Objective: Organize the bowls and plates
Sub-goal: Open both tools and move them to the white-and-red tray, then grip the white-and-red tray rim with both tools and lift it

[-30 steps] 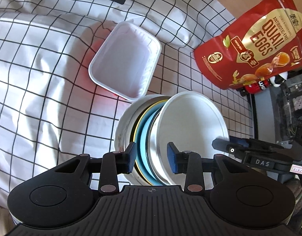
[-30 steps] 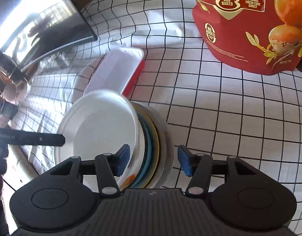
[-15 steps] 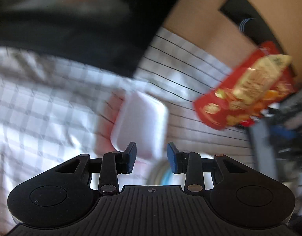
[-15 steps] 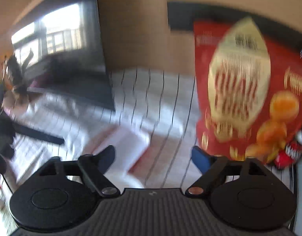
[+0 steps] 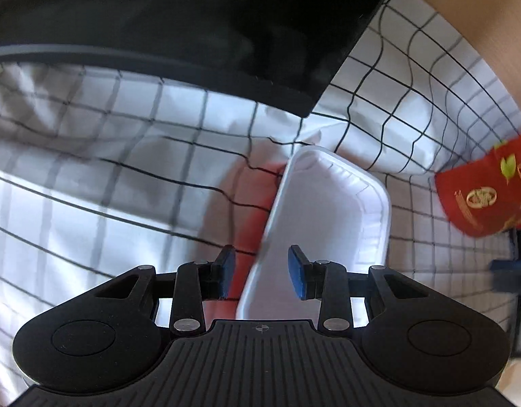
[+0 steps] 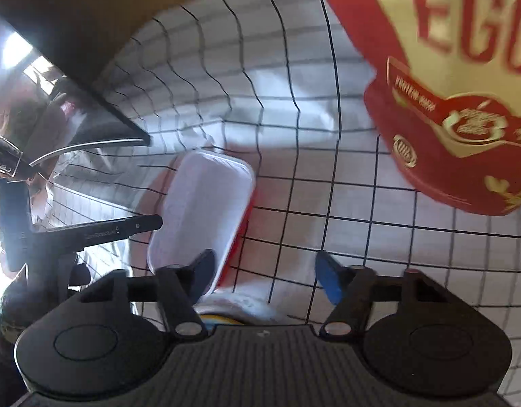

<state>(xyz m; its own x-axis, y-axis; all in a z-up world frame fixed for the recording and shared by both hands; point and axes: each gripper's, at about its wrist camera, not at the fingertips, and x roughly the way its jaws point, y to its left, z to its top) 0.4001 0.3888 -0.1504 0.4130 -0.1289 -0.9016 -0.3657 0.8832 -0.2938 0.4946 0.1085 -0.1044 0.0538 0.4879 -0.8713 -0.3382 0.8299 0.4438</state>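
A white rectangular tray [image 5: 328,217] with a red underside lies tilted on the checked cloth. My left gripper [image 5: 262,273] hangs right over its near left rim. The rim runs between the blue pads with a gap on each side, so it is open. In the right wrist view the same tray [image 6: 203,203] sits left of centre. My right gripper [image 6: 265,278] is closing, its left finger over the tray's near corner and mostly cloth between the jaws. A sliver of the stacked plates [image 6: 226,310] shows just below it. The left gripper's black finger [image 6: 138,225] reaches in from the left.
A red quail-egg bag [image 6: 464,101] stands close on the right, also the bag [image 5: 491,196] at the left view's edge. A black screen [image 5: 192,34] fills the back left. The wrinkled checked cloth [image 5: 91,203] covers the table.
Both grippers have swung away from the plate stack to the white tray, which now looks much closer. The stack has left the left view. The right jaws spread wide, then narrowed again.
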